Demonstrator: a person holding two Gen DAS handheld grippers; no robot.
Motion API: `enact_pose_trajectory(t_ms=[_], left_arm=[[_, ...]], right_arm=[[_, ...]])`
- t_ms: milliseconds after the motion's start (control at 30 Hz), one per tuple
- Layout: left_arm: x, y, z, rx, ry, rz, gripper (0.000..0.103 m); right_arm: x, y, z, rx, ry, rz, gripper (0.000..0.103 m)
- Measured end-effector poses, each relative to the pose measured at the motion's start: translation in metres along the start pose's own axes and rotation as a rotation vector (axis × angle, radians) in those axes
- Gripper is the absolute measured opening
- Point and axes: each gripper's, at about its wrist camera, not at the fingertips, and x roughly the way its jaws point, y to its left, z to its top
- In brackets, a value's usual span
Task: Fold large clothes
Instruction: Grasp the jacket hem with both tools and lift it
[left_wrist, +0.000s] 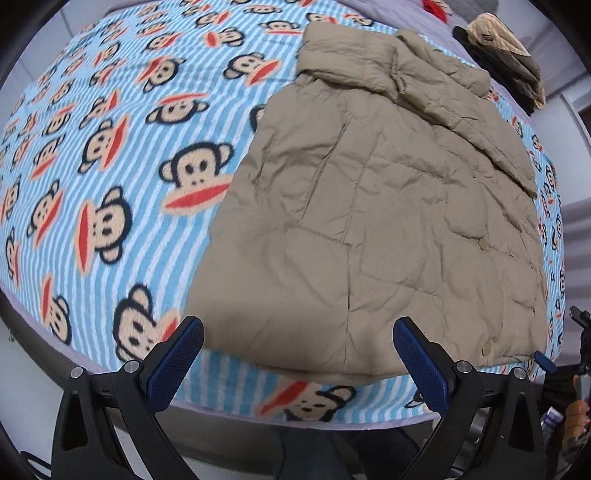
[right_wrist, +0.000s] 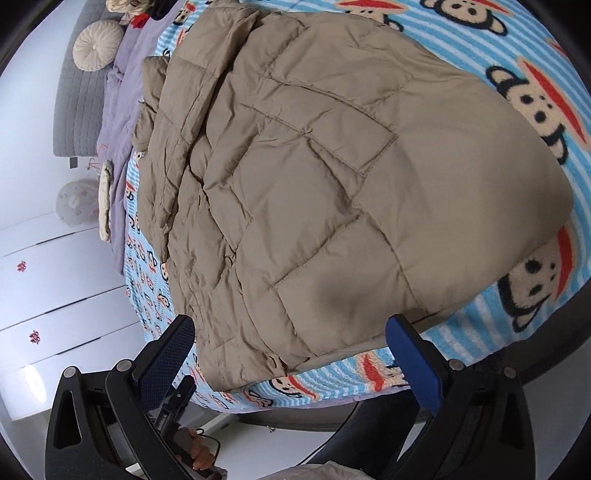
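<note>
Bright even daylight, soft shadows, sharp focus, strong fisheye bending, dark corners

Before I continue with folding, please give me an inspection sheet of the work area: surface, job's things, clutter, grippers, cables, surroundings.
Surface: bed covered by a blue striped monkey blanket, a purple sheet beyond it.
Job's things: one beige padded jacket lying flat on the blanket, partly folded, hem near the bed edge.
Clutter: pile of dark and tan clothes at the far side; round cushion by the grey headboard.
Grippers: left gripper open, empty, just short of the hem; right gripper open, empty, over the jacket's near corner.
Cables: a thin dark cable below the bed edge.
Surroundings: white drawers beside the bed.
</note>
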Motion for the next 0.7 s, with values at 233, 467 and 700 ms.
enact_pose_trajectory(t_ms=[233,467,700], left_arm=[[0.015,0.014,-0.026,-0.178,0.059,-0.172,0.103],[0.037,0.022,-0.035,-0.291,0.110,-0.290,0.102],[0.051,0.007,-0.015,-0.295,0.117,-0.351,0.102]], right_arm=[[-0.018,-0.039,0.007,0.062,0.008,0.061,0.103],[-0.015,-0.073,0.012,0.174,-0.004,0.144,0.103],[-0.003,-0.087,0.014,0.258,-0.027,0.205,0.100]])
